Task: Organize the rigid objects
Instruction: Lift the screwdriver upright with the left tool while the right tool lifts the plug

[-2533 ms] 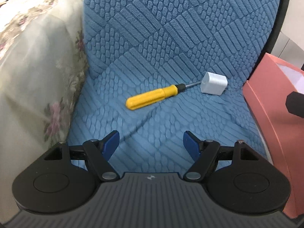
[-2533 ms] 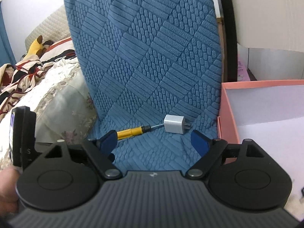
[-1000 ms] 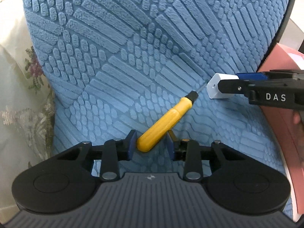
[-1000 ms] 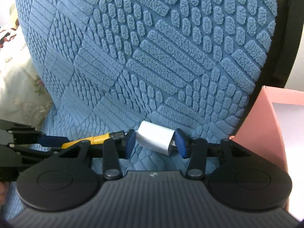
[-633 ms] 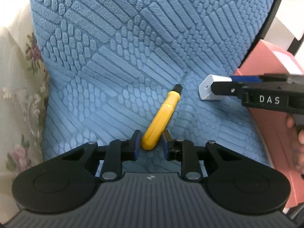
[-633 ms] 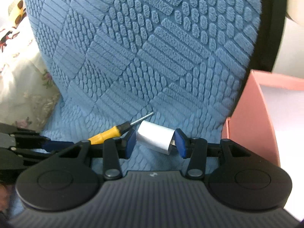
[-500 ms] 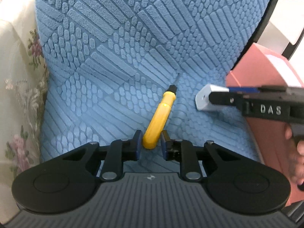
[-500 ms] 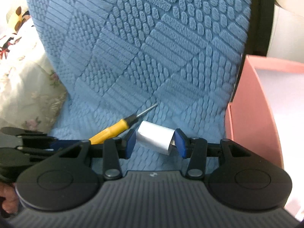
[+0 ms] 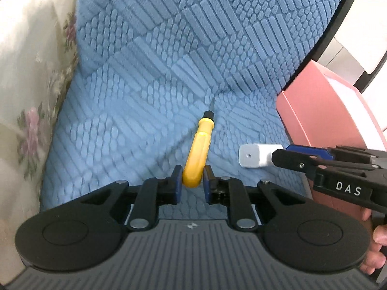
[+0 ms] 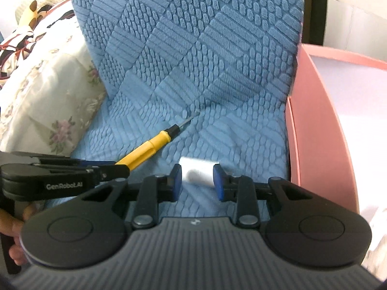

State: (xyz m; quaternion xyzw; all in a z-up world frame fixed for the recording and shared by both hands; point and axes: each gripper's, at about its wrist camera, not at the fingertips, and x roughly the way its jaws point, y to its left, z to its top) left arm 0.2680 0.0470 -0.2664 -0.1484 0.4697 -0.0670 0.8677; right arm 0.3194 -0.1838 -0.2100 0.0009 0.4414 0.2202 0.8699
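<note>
A yellow-handled screwdriver (image 9: 199,149) is lifted off the blue textured chair seat (image 9: 145,96), tip pointing away. My left gripper (image 9: 192,176) is closing, its blue pads pressing on the butt of the handle. A white charger block (image 10: 197,174) sits between the pads of my right gripper (image 10: 197,177), which is closing on its two sides. In the left wrist view the charger (image 9: 256,158) sticks out of the right gripper (image 9: 280,155) to the right of the screwdriver. In the right wrist view the left gripper (image 10: 121,166) holds the screwdriver (image 10: 150,147) at lower left.
An open pink box (image 10: 321,125) with a white inside stands right against the chair's right side, also visible as the pink box (image 9: 321,111). Floral bedding (image 9: 24,96) lies to the left of the chair. The chair's blue backrest (image 10: 193,36) rises behind the seat.
Both grippers have drawn back from the seat with their objects. The screwdriver has swung to point straight away. The right jaws have narrowed on the charger, which now sits square between them.
</note>
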